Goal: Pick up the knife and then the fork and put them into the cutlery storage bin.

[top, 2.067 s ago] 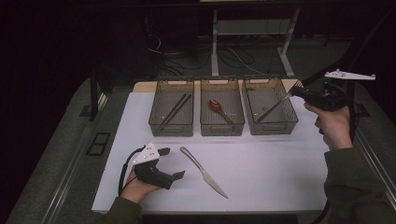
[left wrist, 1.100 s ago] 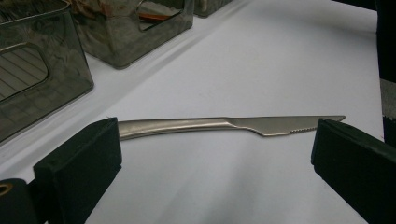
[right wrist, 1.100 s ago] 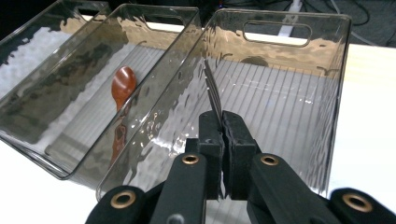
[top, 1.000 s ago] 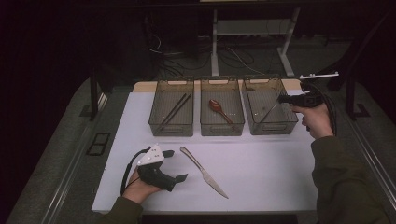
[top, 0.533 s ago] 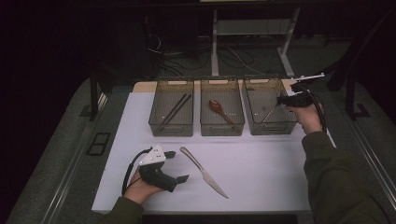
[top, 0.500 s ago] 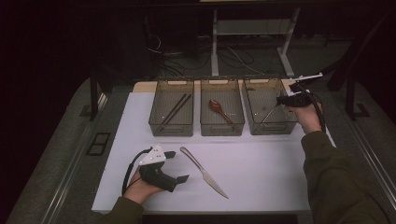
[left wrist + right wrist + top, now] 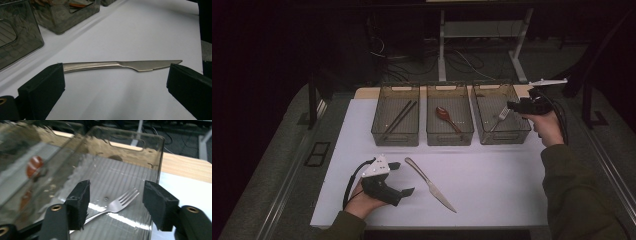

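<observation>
fork [image 7: 117, 203] lies released in the right-end bin [image 7: 502, 113], right gripper [image 7: 511, 106] just opened; knife [image 7: 430, 184] unsorted near the mat's front edge, left gripper [image 7: 403, 178] open, empty.

The left bin [image 7: 395, 118] holds dark chopsticks [image 7: 399, 118]. The middle bin [image 7: 449, 119] holds a red-brown spoon [image 7: 446, 116]. Both bins stand on the white table cover [image 7: 492, 175].

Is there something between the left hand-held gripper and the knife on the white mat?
Nothing visible does. The left hand-held gripper has its jaws open wide, and the knife lies flat on the bare white mat just beyond them. The bins stand farther back, to the side.
</observation>
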Action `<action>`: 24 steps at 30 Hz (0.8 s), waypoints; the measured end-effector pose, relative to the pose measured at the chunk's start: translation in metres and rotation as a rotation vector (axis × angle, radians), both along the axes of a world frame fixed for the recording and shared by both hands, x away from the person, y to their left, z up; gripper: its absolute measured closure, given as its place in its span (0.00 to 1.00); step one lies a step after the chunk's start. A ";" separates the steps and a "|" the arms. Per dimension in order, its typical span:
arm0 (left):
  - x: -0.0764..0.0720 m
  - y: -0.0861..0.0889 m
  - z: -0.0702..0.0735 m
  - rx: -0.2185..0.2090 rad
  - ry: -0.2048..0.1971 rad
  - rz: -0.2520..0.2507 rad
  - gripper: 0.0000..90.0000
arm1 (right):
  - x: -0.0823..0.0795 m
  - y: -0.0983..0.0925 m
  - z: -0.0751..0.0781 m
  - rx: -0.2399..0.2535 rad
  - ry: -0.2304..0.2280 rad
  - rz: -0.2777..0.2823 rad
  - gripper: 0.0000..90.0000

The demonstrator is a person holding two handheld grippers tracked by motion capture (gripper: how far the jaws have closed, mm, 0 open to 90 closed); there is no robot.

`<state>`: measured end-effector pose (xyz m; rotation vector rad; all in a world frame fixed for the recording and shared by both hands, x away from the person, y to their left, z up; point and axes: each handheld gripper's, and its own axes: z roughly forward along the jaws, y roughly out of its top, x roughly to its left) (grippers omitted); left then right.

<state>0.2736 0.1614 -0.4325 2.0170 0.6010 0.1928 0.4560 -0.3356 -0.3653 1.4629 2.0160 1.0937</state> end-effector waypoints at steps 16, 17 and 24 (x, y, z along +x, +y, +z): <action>-0.001 -0.003 -0.001 0.015 0.002 0.001 0.01 | -0.083 0.010 0.010 0.070 -0.106 0.170 0.27; -0.001 -0.003 -0.001 0.016 0.002 0.000 0.01 | -0.089 0.013 0.009 0.076 -0.109 0.181 0.26; -0.001 -0.005 0.000 0.013 -0.001 -0.001 0.05 | -0.121 0.027 -0.006 0.083 -0.142 0.214 0.21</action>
